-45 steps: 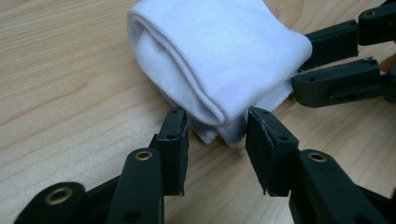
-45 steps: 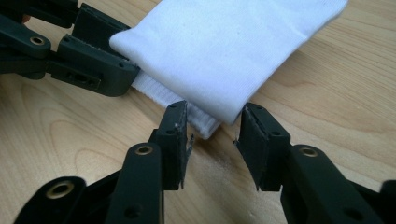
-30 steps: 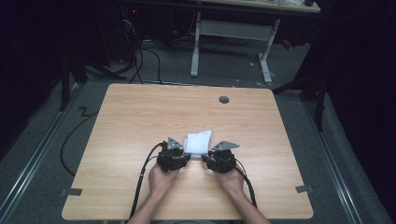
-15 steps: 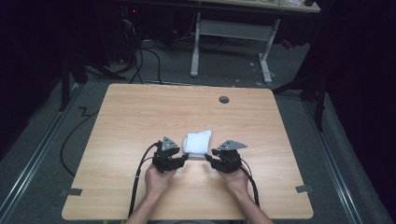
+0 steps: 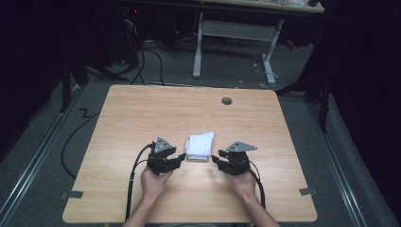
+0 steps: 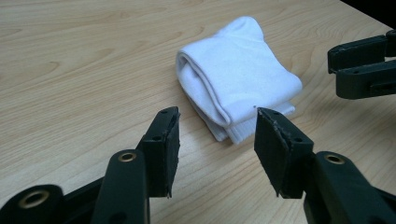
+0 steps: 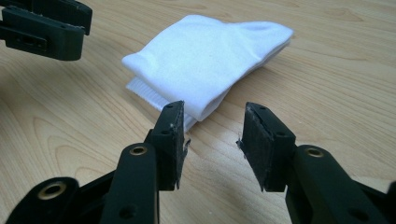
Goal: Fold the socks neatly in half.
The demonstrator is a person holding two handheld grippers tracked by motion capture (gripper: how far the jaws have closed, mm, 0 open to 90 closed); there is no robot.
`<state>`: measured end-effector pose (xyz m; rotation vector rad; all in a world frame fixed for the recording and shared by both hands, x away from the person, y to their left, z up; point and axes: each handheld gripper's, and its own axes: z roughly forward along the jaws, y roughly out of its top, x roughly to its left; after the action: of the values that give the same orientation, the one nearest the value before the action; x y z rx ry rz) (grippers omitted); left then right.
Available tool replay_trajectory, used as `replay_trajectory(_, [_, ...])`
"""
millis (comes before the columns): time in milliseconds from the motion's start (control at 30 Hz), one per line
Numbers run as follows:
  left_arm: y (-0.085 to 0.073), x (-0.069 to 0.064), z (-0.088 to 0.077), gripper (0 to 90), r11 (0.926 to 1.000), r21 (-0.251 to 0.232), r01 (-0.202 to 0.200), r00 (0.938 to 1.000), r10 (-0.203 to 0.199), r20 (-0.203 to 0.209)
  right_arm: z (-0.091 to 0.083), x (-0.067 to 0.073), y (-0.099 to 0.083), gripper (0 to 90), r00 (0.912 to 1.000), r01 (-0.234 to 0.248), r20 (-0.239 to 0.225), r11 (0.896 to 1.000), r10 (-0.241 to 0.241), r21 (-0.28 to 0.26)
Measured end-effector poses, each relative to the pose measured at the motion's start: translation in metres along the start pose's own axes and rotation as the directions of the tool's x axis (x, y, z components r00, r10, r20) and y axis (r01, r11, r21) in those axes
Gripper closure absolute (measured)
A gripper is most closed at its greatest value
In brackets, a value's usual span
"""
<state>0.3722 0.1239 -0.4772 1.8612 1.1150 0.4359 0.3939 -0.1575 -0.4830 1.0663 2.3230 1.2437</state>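
Note:
A folded white sock (image 5: 199, 146) lies flat on the wooden table (image 5: 142, 113), a little in front of its middle. My left gripper (image 5: 178, 157) rests just left of the sock, jaws open and empty, tips a short way from the sock's near edge (image 6: 233, 84). On the other side sits my right gripper (image 5: 216, 160), open too and holding nothing, with the sock (image 7: 205, 56) just beyond its fingertips. The right gripper's jaws (image 6: 362, 65) appear at the right edge of the left gripper view, and the left gripper's jaws (image 7: 44, 23) at the top left of the right gripper view.
A round grommet hole (image 5: 227, 100) sits near the table's far edge. Cables (image 5: 135, 182) trail from both grippers toward the near edge. Beyond the table stands a white desk frame (image 5: 234, 33) on grey floor; tape marks (image 5: 308, 191) lie by the front corners.
Both grippers have drawn back toward the near edge and slightly apart, away from the sock. The sock has stayed put.

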Motion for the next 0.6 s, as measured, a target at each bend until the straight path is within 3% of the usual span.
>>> replay_trajectory(600, [-0.007, 0.012, -0.019, 50.5, 0.9992, -0.029, 0.028, 0.9993, -0.029, -0.024, -0.019, -0.014, -0.004, 58.8, 0.9994, -0.028, 0.020, 0.999, 0.029, -0.023])
